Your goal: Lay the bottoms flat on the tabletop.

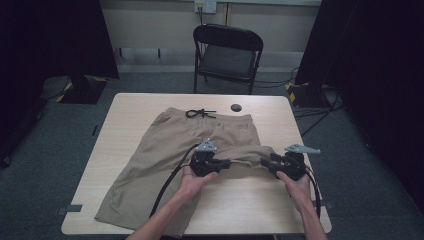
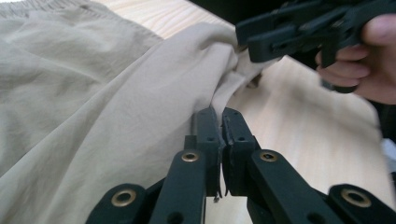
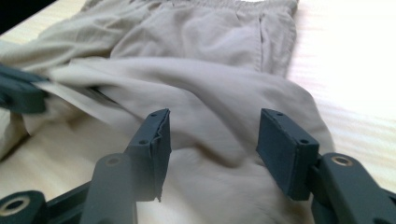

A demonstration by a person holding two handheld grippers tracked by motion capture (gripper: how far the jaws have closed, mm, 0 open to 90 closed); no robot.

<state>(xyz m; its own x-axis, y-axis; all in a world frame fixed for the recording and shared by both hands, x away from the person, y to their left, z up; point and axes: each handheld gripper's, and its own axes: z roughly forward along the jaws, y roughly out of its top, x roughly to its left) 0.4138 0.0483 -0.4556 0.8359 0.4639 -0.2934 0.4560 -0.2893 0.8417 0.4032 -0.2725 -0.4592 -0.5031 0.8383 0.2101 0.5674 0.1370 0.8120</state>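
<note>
Khaki shorts [image 1: 190, 140] lie flat on the wooden table [image 1: 280, 210], waistband at the far side with a black drawstring [image 1: 200, 114]. The leg on the right is bunched up into a ridge between the two grippers. My left gripper [image 1: 227, 163] is shut on the edge of that fold; in the left gripper view its jaws [image 2: 219, 114] pinch the cloth [image 2: 93, 93] at their tips. My right gripper [image 1: 263, 162] faces it from the right and stands open. In the right gripper view the fabric [image 3: 210, 60] lies between the pads [image 3: 212, 126] without being pressed.
A small black disc [image 1: 236, 107] sits in the table near the far edge. A black folding chair [image 1: 227, 52] stands beyond the table. Bare wood shows to the right of the shorts and along the near right edge.
</note>
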